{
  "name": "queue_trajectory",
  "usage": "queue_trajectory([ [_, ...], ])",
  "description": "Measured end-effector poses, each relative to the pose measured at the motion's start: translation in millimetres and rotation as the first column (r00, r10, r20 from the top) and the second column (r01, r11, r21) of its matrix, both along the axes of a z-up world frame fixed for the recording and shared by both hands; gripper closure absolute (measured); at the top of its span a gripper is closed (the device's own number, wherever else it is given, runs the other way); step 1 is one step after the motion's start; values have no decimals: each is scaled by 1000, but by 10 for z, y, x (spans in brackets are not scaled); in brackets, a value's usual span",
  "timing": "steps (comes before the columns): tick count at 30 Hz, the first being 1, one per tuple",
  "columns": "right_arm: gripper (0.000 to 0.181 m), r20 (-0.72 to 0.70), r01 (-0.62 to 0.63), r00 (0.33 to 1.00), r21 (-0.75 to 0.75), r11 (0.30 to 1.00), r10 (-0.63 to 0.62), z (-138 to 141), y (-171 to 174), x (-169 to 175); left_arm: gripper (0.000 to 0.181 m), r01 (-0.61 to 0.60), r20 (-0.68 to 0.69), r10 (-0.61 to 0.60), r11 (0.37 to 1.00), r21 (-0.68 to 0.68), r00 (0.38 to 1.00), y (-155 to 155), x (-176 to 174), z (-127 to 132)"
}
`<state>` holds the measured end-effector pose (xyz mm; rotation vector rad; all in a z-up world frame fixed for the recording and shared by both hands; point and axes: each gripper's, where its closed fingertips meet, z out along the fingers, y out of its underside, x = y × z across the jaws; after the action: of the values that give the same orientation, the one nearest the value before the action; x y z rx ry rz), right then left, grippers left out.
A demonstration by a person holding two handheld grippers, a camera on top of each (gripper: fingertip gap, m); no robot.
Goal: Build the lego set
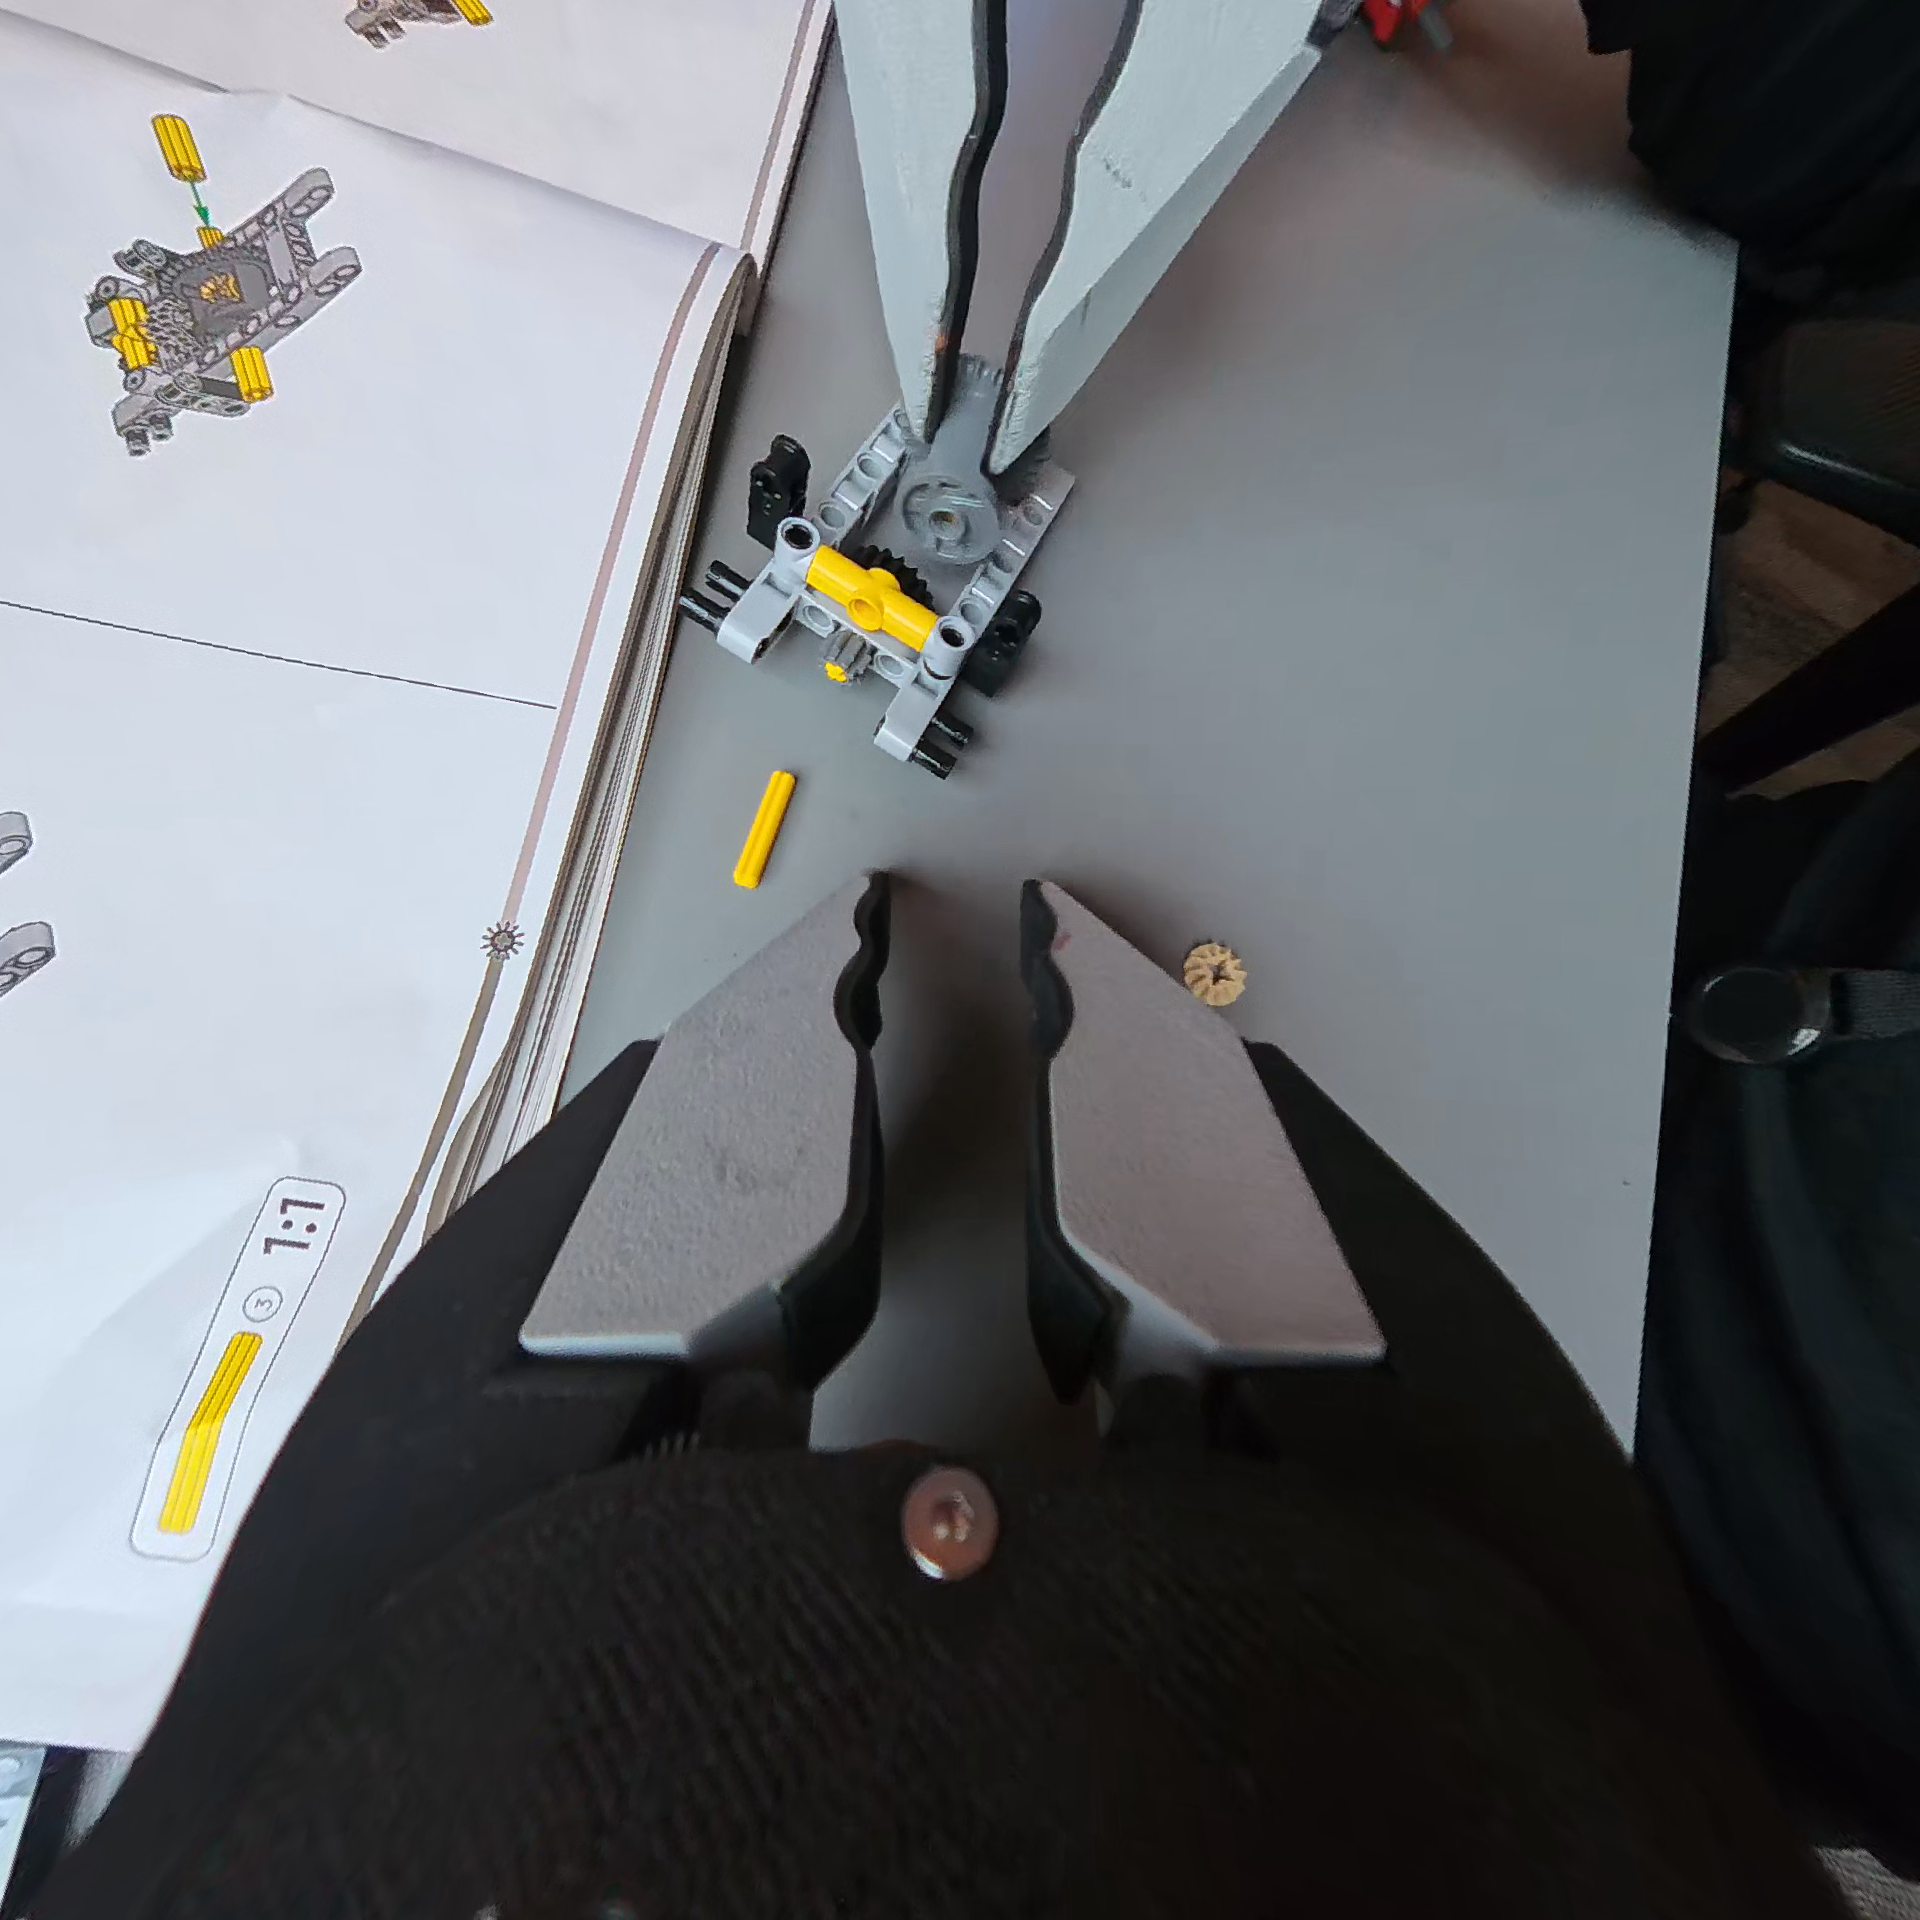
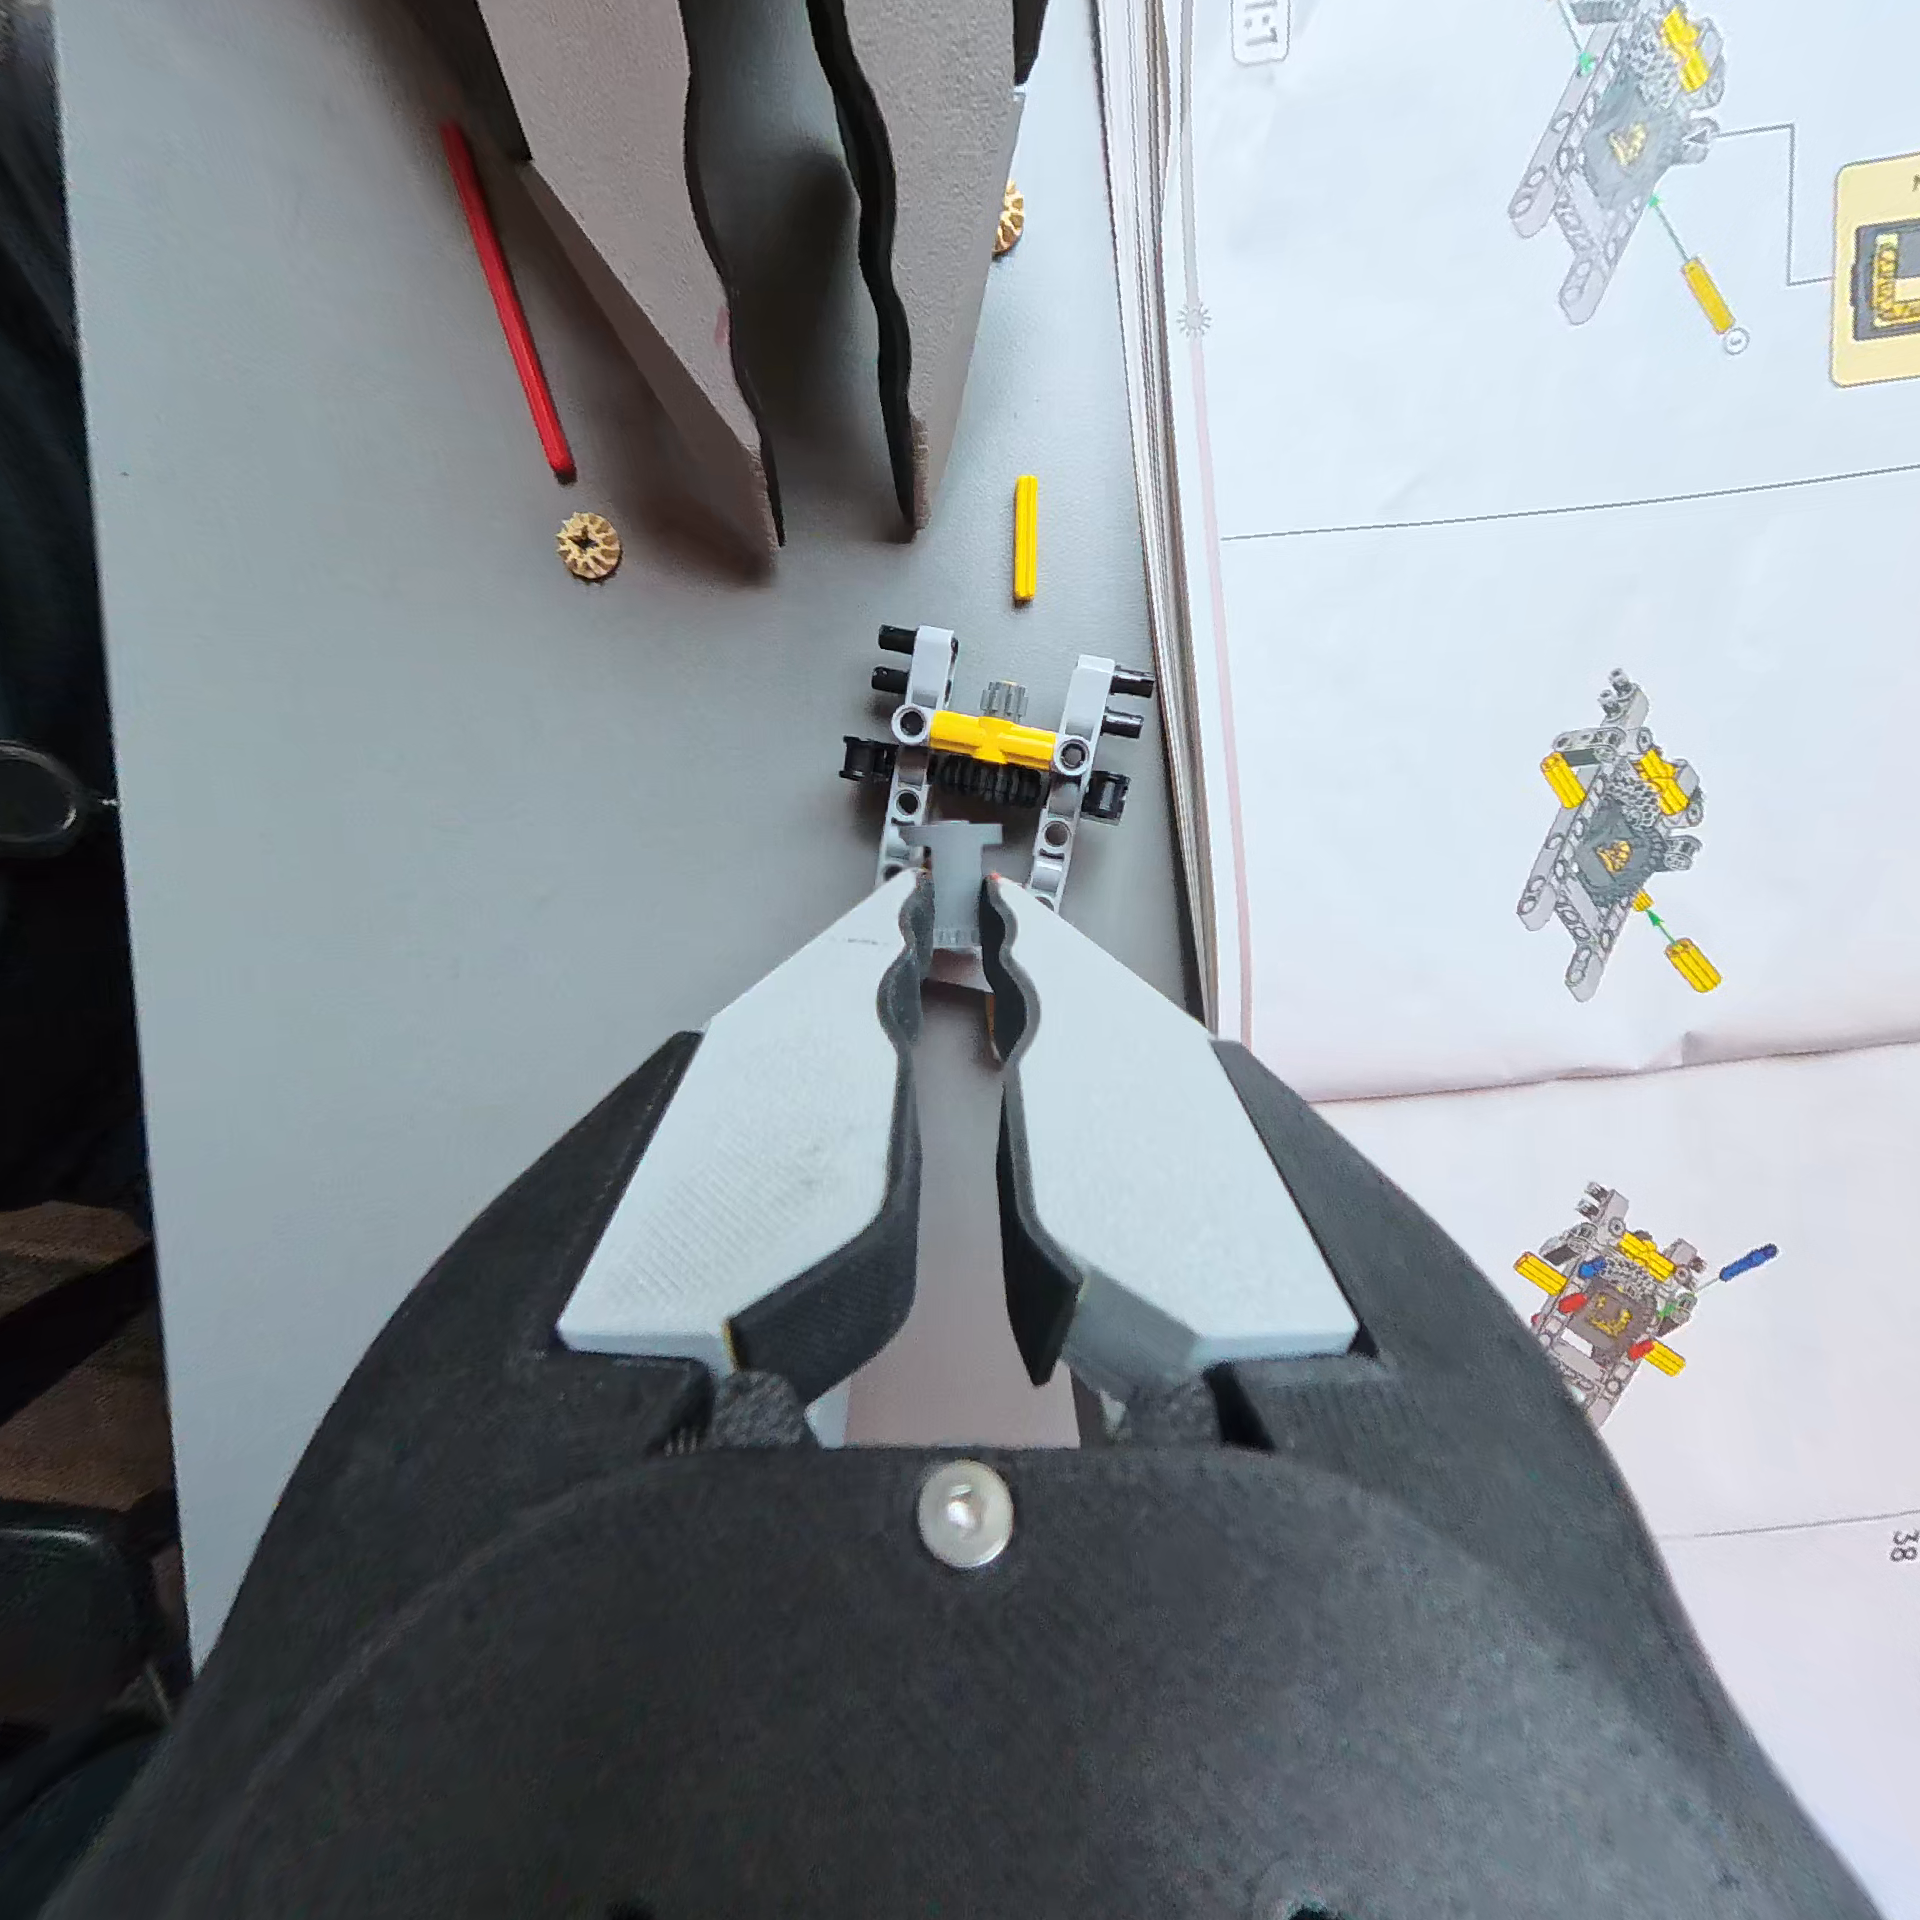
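A small grey Lego frame [image 1: 914, 582] with a yellow connector [image 1: 868, 605], black pins and a black gear lies on the grey table beside the manual; it also shows in the right wrist view [image 2: 987, 769]. My right gripper [image 2: 951, 883] is shut on a dark grey differential piece [image 2: 954, 883] and holds it in the frame's open end; it enters the left wrist view from the top [image 1: 971, 405]. My left gripper [image 1: 954, 883] is open and empty, just short of the frame. A loose yellow axle [image 1: 764, 829] lies left of its tips.
The open instruction manual [image 1: 312, 675] covers the table's left side; in the right wrist view [image 2: 1558, 727] it lies on the right. A tan gear [image 1: 1214, 974] lies right of my left gripper. Another tan gear [image 2: 588, 541] and a red axle [image 2: 506, 301] lie farther off. Spacing between my two grippers at the tips: around 8 centimetres.
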<state>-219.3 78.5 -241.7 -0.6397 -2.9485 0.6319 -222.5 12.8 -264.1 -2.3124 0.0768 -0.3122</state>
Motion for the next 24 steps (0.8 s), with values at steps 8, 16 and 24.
queue_trajectory([
  [8, 175, -11, 38, 999, -29, 999, -38, -79, -4, -7, 158, -1, 3, 1, 1000, 0, 1000, -1, -1, 0],
  [16, 176, -38, 32, 999, 7, 999, -32, -85, -21, -6, 159, -2, 22, 2, 1000, -1, 1000, -1, -2, 4],
  [24, 175, -109, 41, 993, 51, 998, -35, -81, -39, -37, 159, 4, 29, -4, 1000, -2, 1000, -2, 7, 5],
])
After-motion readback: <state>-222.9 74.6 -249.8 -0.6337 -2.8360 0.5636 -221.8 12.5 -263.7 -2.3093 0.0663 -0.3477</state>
